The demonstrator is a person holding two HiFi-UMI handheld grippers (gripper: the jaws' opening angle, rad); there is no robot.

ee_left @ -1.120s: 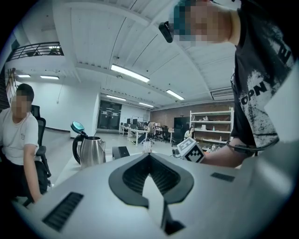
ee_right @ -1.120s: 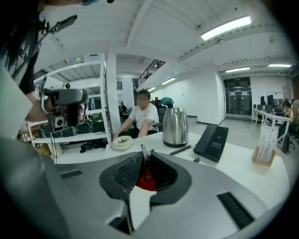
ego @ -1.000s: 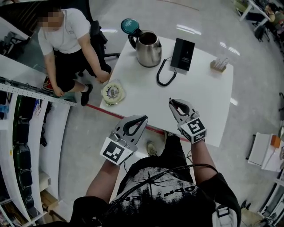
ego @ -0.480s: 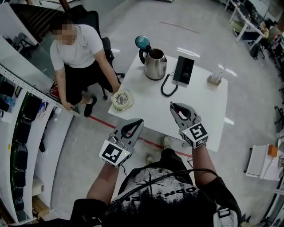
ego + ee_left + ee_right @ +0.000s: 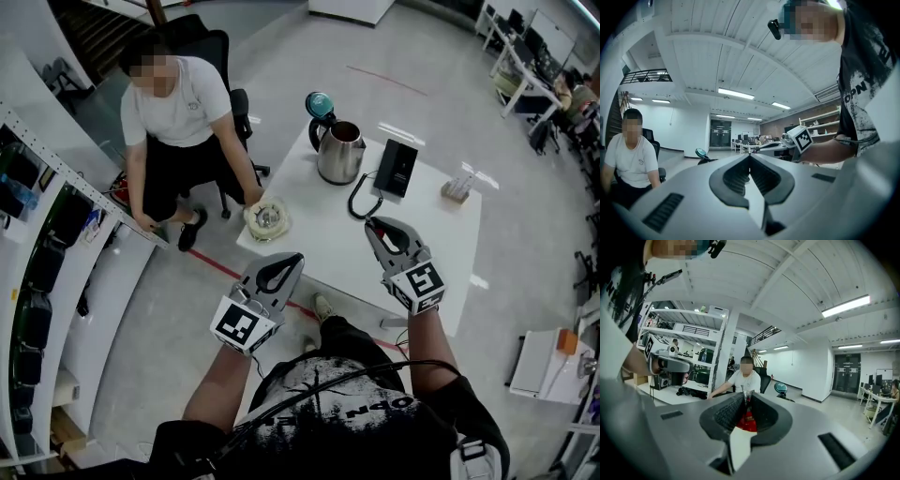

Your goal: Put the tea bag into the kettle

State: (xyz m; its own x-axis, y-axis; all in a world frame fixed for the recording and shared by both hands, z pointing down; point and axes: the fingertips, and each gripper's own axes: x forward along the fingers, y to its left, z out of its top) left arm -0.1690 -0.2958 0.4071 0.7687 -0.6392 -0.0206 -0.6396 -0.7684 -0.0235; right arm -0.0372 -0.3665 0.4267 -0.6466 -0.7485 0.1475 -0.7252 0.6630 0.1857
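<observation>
The kettle (image 5: 339, 152) has a shiny steel body, a black plastic handle and a glossy teal lid (image 5: 320, 103). Under the kettle, the white table (image 5: 319, 234) is smooth with a faint gleam, and just right of the kettle is a matt black box (image 5: 397, 169). The left gripper (image 5: 296, 257) and right gripper (image 5: 369, 222) are matt grey plastic with ribbed dark pads (image 5: 724, 416). The tea bag (image 5: 748, 421) is red, its finish unclear.

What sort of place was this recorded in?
Probably an open-plan office or lab workspace: rows of desks in the background, white storage shelving along one side, and a white table carrying a kettle.
</observation>
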